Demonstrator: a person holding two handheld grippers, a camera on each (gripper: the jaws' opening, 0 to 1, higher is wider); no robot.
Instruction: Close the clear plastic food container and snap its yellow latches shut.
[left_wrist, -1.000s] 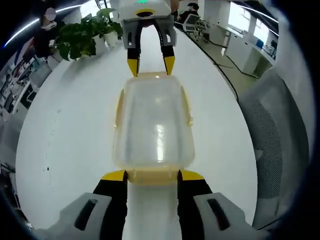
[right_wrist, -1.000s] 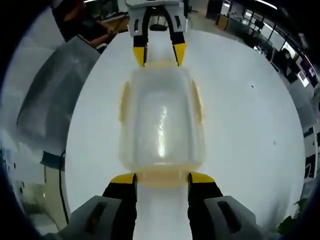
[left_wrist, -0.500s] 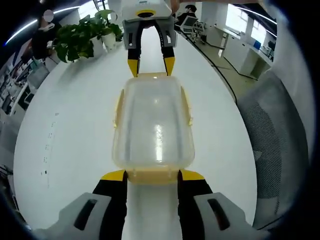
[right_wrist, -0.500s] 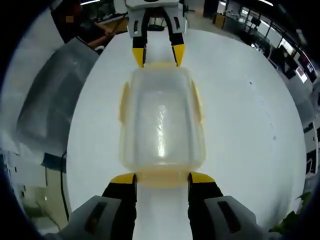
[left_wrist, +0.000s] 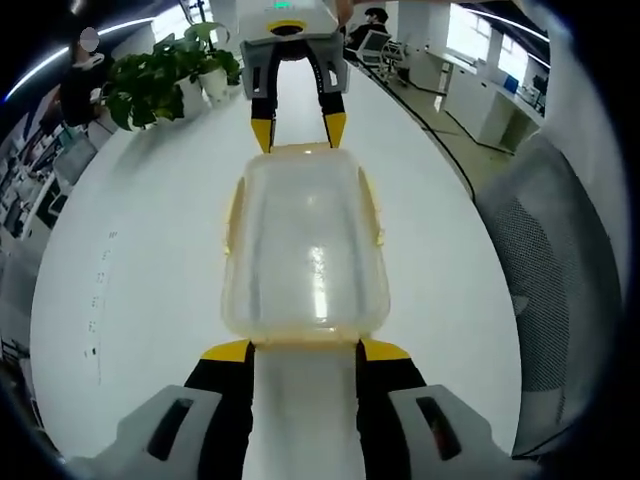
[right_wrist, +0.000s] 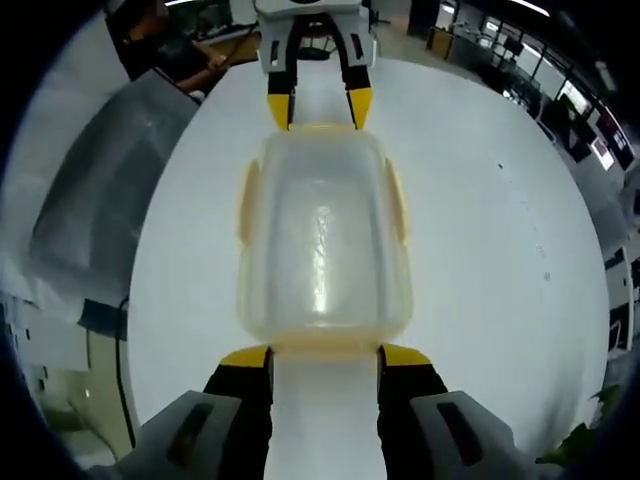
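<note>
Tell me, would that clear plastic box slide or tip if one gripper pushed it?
The container looks empty, so probably light. It sits low and flat on the smooth white table, so it would likely slide rather than tip. Its thin clear walls may flex somewhat.

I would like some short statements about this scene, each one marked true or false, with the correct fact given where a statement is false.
1. The clear container lies on a white table. True.
2. Both claws are at the same end of the container. False: the left claw and the right claw are at opposite short ends.
3. A potted plant stands on the table in the left gripper view. True.
4. The container's lid lies beside it on the table. False: the lid is on top of the container.
5. Each claw's jaws stand apart, astride a yellow end latch. True.
</note>
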